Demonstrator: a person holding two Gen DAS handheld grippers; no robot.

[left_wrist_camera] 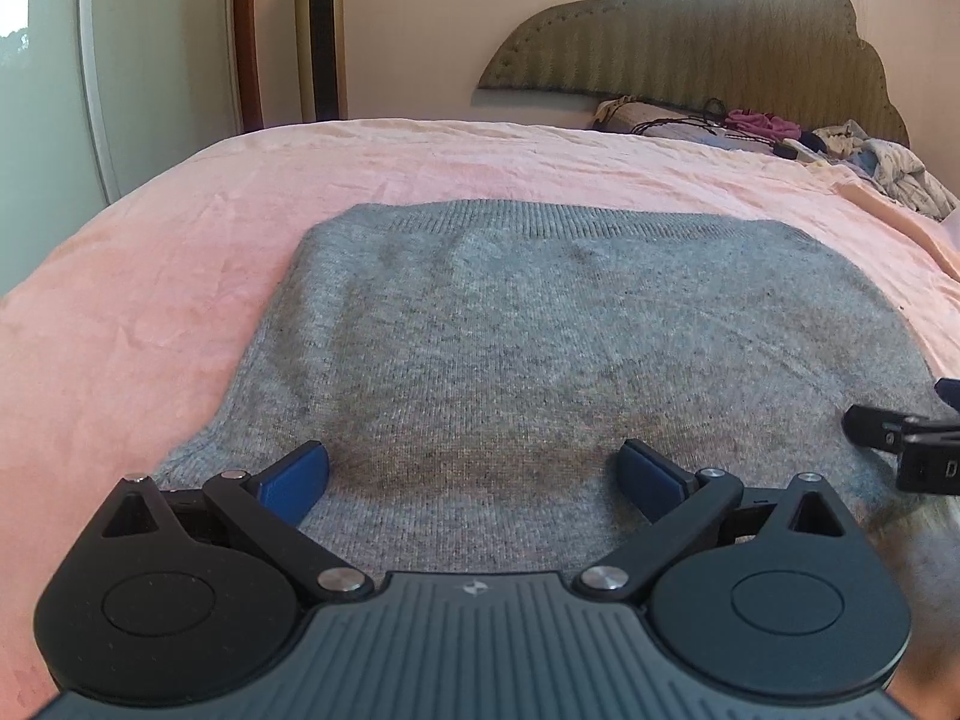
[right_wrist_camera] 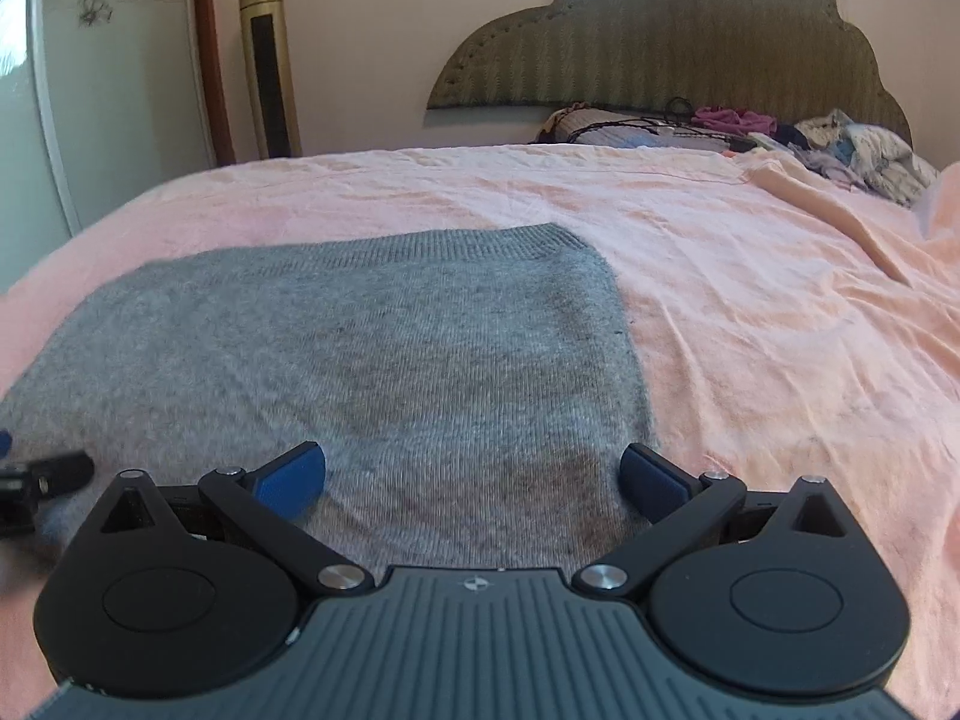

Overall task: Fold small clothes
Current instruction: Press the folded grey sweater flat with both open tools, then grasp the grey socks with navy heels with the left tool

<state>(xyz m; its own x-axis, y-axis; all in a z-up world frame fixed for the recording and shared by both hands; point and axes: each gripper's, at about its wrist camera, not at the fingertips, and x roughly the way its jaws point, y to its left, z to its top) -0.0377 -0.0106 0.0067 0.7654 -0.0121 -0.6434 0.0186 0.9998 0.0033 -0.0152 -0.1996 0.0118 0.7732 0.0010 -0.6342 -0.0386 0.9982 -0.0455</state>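
Two wide-spread tongs, left [left_wrist_camera: 474, 474] and right [right_wrist_camera: 474, 474], above unlabelled grey sweater [left_wrist_camera: 480, 324].

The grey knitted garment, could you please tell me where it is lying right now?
The grey knitted garment lies flat on the pink bedsheet, directly ahead of both open hand-held grippers; in the right wrist view it sits left of centre, its ribbed hem towards the headboard.

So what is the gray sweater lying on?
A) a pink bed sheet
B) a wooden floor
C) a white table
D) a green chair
A: the gray sweater lies spread flat on the pink bed sheet, which shows around its edges in both wrist views.
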